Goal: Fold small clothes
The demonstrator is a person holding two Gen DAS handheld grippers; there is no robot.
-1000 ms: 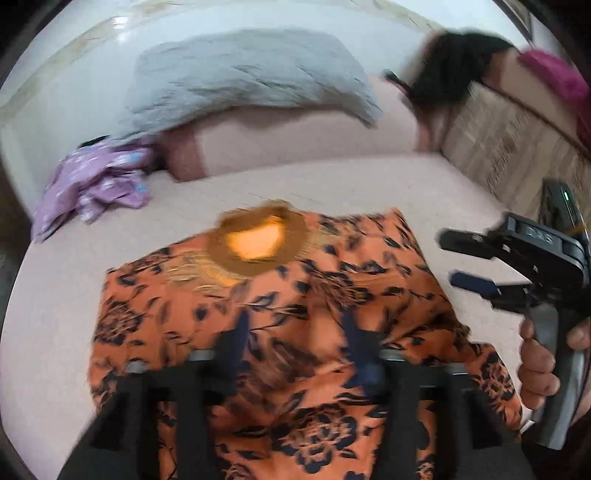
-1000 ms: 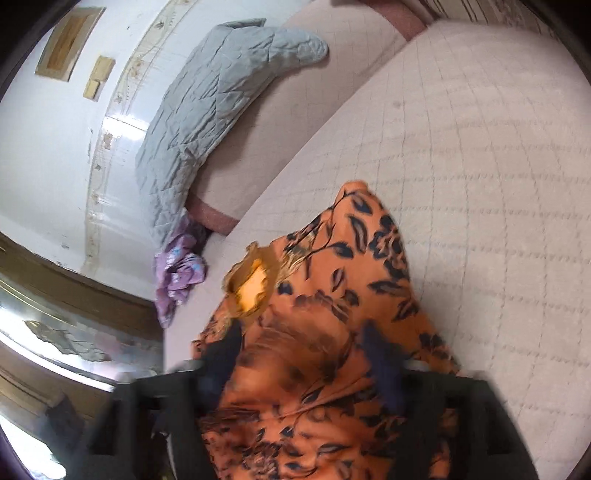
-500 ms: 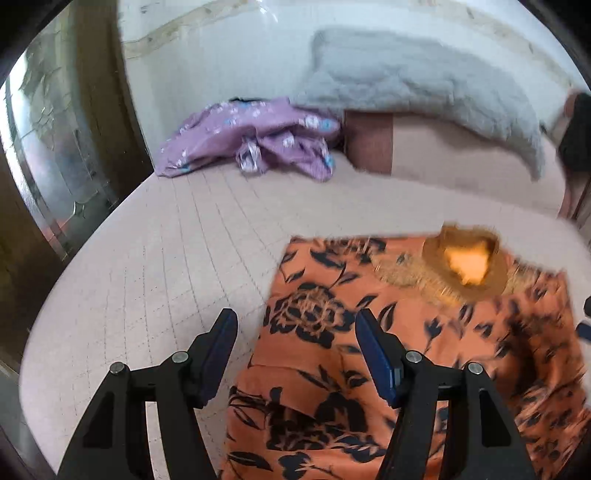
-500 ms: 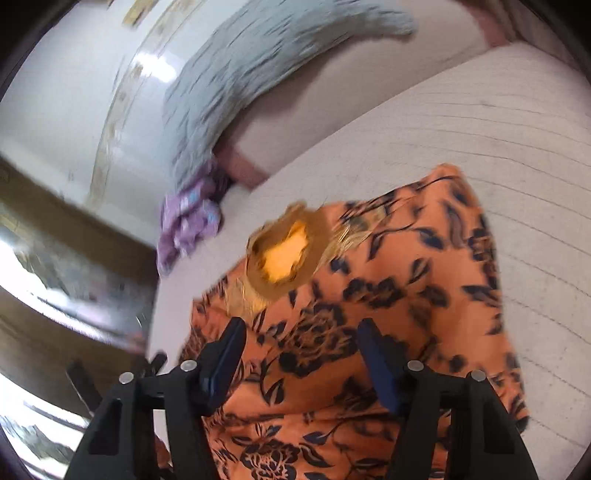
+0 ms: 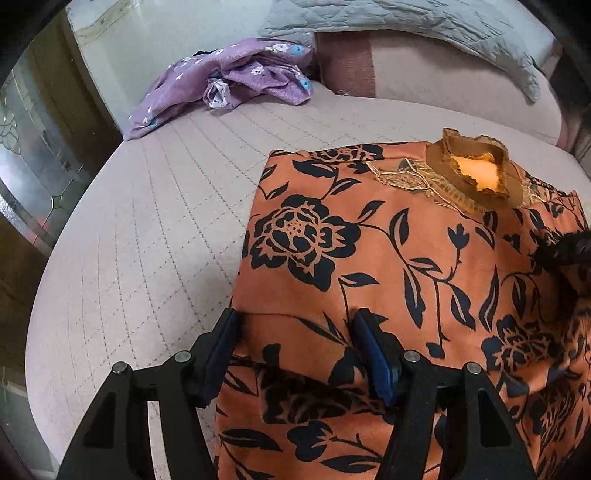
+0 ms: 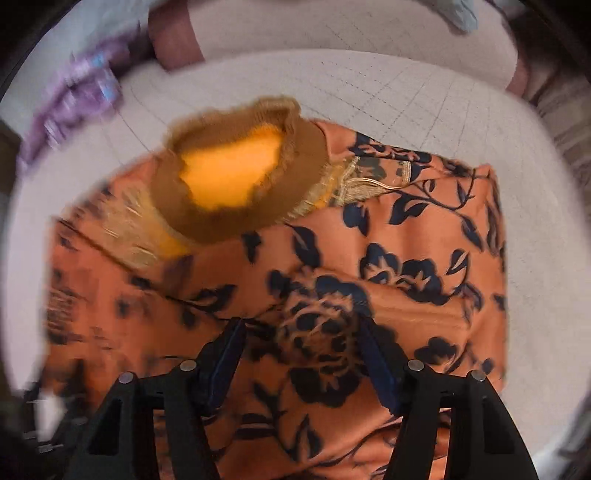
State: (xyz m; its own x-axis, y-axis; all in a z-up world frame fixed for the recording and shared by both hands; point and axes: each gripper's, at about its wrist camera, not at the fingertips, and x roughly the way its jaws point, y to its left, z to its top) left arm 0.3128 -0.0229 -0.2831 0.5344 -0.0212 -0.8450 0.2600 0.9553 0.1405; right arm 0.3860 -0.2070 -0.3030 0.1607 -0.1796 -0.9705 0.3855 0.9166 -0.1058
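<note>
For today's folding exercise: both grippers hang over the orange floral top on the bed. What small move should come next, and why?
Probably lower the left gripper a little and close on the orange floral top at its left edge. Its jaws stand open astride that edge, gripping nothing, and the top lies flat on the bed. The right gripper is also open above the cloth, so no fold can start until an edge is held.

Items counted: one orange floral garment (image 5: 406, 280) laid flat on one quilted bed (image 5: 147, 229); one crumpled purple floral garment (image 5: 236, 81); one grey quilted blanket (image 5: 424, 22); one bolster (image 5: 443, 85); two grippers, left gripper (image 5: 293, 328) and right gripper (image 6: 301, 339).
</note>
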